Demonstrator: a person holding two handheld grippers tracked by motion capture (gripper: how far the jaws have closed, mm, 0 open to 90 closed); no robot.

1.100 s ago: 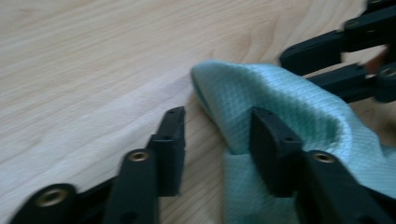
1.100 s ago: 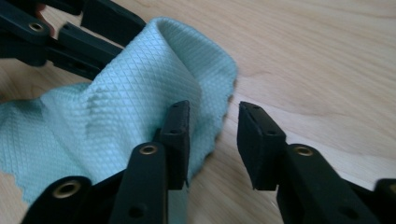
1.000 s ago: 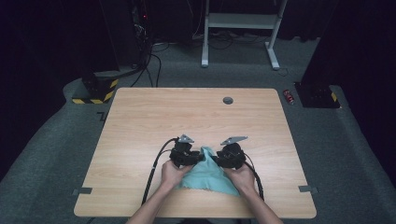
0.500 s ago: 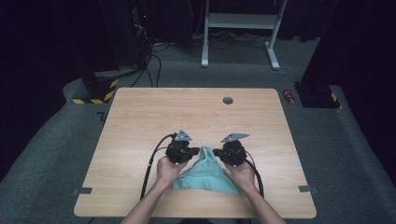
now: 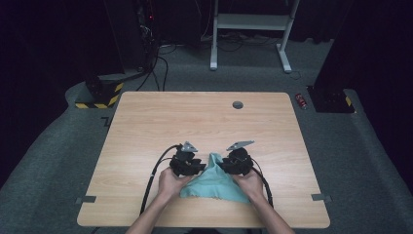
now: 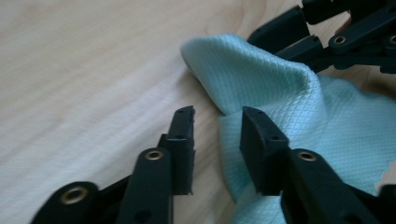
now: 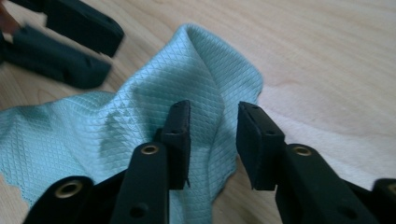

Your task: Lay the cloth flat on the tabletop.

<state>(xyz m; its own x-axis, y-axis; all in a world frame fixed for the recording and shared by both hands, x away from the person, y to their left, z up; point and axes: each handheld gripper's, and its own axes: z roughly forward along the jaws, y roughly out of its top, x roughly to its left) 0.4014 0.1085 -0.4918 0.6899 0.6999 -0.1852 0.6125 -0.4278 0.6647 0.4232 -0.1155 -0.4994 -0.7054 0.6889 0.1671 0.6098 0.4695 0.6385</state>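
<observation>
The cloth (image 5: 214, 181) is lying bunched between the left gripper (image 6: 217, 133) and right gripper (image 7: 212, 135). Both are gaping open around its raised fold, gripping nothing; grasping and spreading are probably still pending.

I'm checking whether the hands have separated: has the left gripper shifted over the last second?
Yes. The left gripper has slid leftward, away from the round grey table hole, off the bunched teal waffle-weave cloth.

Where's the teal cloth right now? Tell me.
In the high view the teal cloth lies near the table's near edge, bunched between the left gripper and the right gripper.
</observation>
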